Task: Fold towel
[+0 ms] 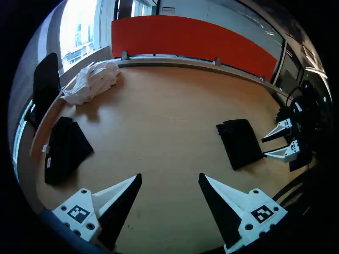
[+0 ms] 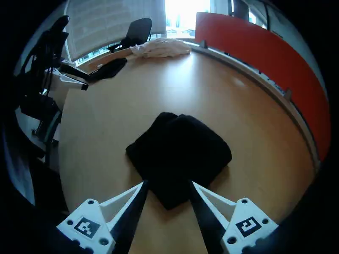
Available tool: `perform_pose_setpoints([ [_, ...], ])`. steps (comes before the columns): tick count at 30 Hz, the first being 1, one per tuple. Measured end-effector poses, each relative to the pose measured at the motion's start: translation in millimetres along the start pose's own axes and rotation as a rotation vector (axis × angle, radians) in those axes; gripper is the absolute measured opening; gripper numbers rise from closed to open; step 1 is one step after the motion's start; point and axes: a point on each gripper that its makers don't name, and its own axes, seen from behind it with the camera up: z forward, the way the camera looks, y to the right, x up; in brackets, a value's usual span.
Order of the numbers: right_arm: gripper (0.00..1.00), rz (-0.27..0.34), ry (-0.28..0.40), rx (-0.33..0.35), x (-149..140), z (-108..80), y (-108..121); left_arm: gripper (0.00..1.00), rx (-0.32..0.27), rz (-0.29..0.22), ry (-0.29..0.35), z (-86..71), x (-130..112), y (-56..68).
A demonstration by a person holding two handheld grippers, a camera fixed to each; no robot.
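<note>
A folded black towel [image 2: 178, 152] lies on the wooden table [image 2: 254, 139], its near corner reaching between the fingertips of my right gripper [image 2: 168, 184]. That gripper is open, and its fingers flank the corner without pressing on it. In the left gripper view the same towel [image 1: 239, 142] sits at the right, with the right gripper [image 1: 264, 147] at its edge, fingers apart. My left gripper [image 1: 169, 178] hangs open over bare table [image 1: 169, 118] with nothing between its fingers. In the right gripper view it appears far off at the table's left edge [image 2: 82, 80].
A second black towel [image 1: 65, 148] lies near the table's left edge. A crumpled white cloth pile [image 1: 93, 80] sits at the far corner by the window. A red partition [image 1: 190, 38] runs along the far side. A black office chair [image 1: 44, 84] stands beyond the edge.
</note>
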Motion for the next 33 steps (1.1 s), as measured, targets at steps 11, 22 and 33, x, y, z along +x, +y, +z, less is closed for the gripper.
perform_pose_setpoints([
  [11,0.70,0.011,-0.051,-0.013,-29,-0.7,4,1.00,-0.003,-0.004,0.001,1.1,1,1.5],
  [22,0.66,0.032,-0.096,-0.014,-51,4.8,1,1.00,-0.003,-0.007,-0.001,1.2,-2,2.5],
  [33,0.39,0.052,-0.100,-0.029,-55,6.6,5,1.00,-0.004,-0.006,0.000,1.1,-2,2.4],
])
